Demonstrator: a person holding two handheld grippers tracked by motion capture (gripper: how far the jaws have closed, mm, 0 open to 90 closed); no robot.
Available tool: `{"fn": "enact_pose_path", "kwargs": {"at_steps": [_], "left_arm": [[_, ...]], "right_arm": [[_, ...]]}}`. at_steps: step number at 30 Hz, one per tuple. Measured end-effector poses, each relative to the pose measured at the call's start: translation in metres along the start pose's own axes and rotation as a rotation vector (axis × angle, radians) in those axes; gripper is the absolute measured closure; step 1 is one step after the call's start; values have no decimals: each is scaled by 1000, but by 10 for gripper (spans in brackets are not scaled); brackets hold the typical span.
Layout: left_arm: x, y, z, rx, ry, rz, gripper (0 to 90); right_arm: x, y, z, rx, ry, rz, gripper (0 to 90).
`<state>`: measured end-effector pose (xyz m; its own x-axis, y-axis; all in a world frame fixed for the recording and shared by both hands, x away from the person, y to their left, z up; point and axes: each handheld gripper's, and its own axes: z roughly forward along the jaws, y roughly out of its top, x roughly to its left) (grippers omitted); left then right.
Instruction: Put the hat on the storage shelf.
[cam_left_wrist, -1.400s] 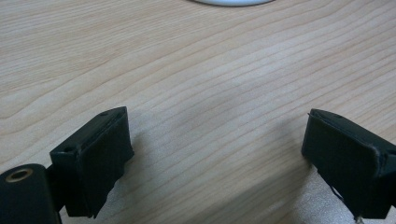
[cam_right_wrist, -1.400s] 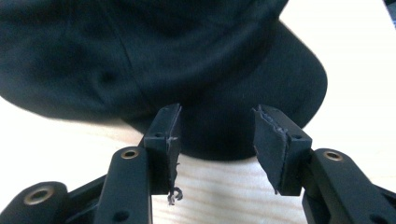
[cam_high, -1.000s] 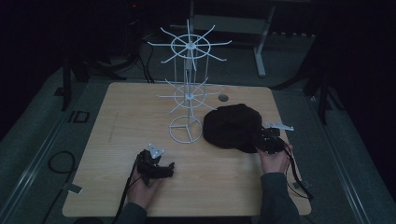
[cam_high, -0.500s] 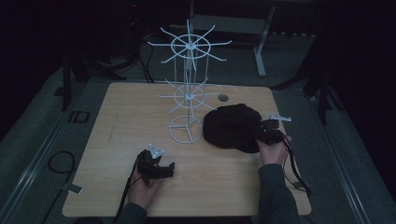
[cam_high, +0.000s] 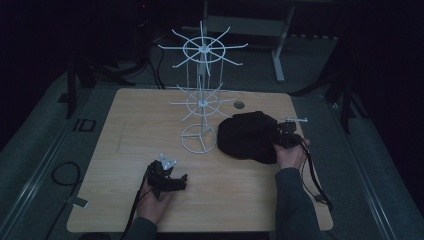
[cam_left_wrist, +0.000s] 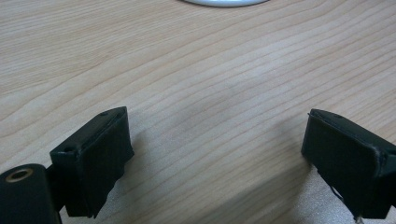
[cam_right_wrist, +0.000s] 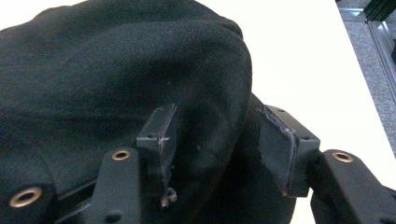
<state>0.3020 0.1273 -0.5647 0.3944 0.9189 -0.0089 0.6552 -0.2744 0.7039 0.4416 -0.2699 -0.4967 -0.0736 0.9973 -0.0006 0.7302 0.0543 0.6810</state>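
- At the right side of the desk (cam_high: 130, 125), your right hand-held gripper (cam_right_wrist: 219, 140) sat with its jaws apart, straddling a fold at the edge of the black cap (cam_high: 248, 136); the cloth lay between them but they had not yet closed on it.
- If you had closed there, you would likely have pinched only a thin ridge of soft fabric, and it could have slipped out as you lifted.
- One jaw pressed on top of the crown, so closing might have dragged the cap across the wood instead of gripping it.
- Your left hand-held gripper (cam_left_wrist: 219, 154) rested low over bare desk near the front edge, jaws wide apart and holding nothing, well away from the cap.
- Just beside the cap stood the white wire rack (cam_high: 202, 95), its ring base near the cap's left edge.
- Those spokes stuck out at two heights toward the cap, so a lifted cap or your gripper could have snagged one and tipped the light frame.
- A round cable hole (cam_high: 239, 105) lay behind the cap.
- Your right gripper's trailing cable might also have caught the desk edge.
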Motion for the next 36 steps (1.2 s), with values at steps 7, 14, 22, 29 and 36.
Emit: {"fn": "enact_pose_path", "kwargs": {"at_steps": [7,14,22,29,36], "left_arm": [[0,0,0,0,-1,0,87],[0,0,0,1,-2,2,87],[-1,0,0,0,-4,3,87],[-1,0,0,1,-4,5,87],[-1,0,0,1,-4,7,87]], "right_arm": [[2,5,15,44,-23,-5,457],[4,8,22,89,-26,11,489],[12,11,24,128,-113,-61,662],[18,15,24,139,-160,-62,771],[9,18,22,126,-135,-12,792]]}}
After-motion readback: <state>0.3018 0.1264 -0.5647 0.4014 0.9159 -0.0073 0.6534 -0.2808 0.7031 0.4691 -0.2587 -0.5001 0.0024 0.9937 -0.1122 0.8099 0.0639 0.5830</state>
